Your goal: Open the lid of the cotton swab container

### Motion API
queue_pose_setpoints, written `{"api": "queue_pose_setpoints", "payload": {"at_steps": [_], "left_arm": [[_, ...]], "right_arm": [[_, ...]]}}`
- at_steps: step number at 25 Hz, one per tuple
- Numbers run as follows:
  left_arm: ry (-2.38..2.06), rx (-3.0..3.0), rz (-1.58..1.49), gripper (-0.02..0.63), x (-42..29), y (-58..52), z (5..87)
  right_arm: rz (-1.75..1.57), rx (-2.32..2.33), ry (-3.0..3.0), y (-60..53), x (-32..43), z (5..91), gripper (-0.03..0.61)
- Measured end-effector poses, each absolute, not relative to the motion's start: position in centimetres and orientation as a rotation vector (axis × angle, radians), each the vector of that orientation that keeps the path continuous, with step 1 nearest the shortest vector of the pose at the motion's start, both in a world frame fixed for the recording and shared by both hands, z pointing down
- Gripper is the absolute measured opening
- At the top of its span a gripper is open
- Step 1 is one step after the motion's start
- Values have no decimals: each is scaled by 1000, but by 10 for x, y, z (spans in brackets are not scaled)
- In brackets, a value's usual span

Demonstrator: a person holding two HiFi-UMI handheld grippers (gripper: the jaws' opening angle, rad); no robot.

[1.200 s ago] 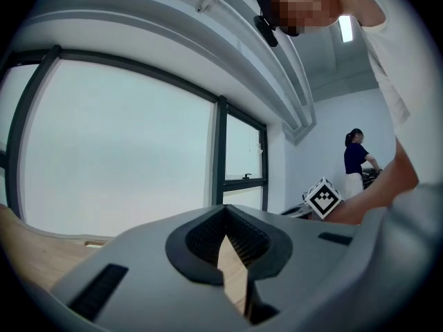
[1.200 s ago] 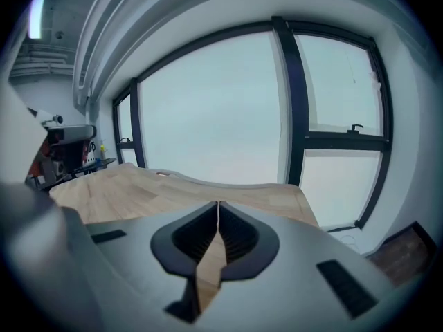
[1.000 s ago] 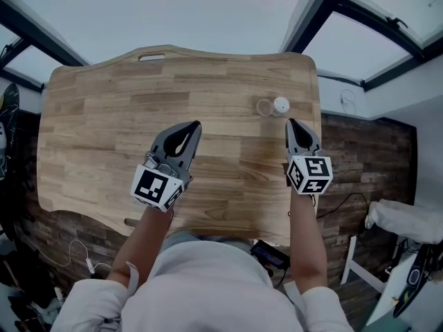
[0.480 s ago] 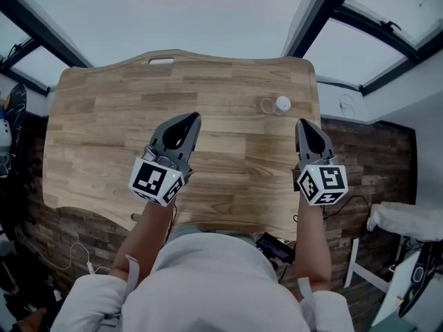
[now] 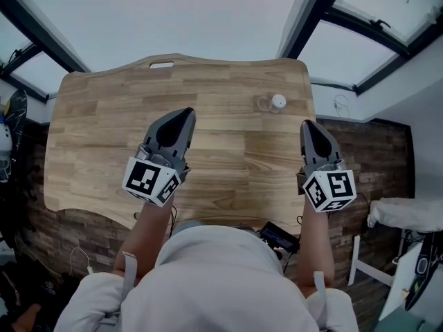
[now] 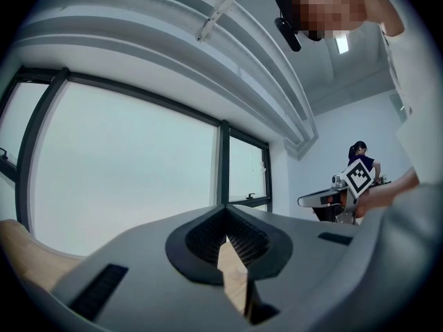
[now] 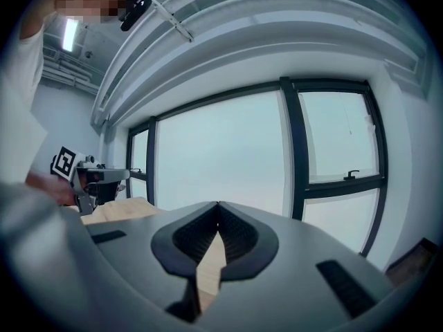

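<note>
Tools, two, hand-held, each with a marker cube at its rear.

Left tool [image 5: 187, 112]: jaws closed tip to tip, nothing gripped. The left gripper view shows only a sliver of wood through the gap behind the tips. It is held above the counter's middle and points away from the person.

Right tool [image 5: 309, 124]: jaws likewise closed and empty, confirmed in the right gripper view. It is held over the counter's right edge, well apart from the other tool, and also points away.

Swab container [image 5: 279, 102]: small, round and white, standing on the counter near the far right corner. It lies ahead of the right tool and apart from it. A clear ring [image 5: 264, 105] sits just beside it on the left. Whether the lid is on or off cannot be told.

Counter [image 5: 104, 116]: pale wood planks with a wavy outline and a handle slot [image 5: 161, 65] at the far edge.

Surroundings: dark plank floor [image 5: 374, 151] and large windows [image 7: 221, 151] beyond.
</note>
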State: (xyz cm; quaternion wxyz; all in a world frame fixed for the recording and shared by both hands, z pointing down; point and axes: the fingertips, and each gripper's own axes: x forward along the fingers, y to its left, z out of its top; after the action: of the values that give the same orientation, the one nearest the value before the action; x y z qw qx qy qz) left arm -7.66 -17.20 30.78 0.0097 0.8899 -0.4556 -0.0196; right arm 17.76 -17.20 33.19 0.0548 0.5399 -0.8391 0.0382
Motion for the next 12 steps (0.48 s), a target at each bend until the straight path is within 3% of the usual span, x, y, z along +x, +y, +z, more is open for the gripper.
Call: {"api": "queue_pose_setpoints", "payload": {"at_steps": [12], "left_arm": [[-1396, 2806, -42, 12, -78, -150, 292]], "right_arm": [[52, 1674, -2569, -140, 177, 293, 21]]}}
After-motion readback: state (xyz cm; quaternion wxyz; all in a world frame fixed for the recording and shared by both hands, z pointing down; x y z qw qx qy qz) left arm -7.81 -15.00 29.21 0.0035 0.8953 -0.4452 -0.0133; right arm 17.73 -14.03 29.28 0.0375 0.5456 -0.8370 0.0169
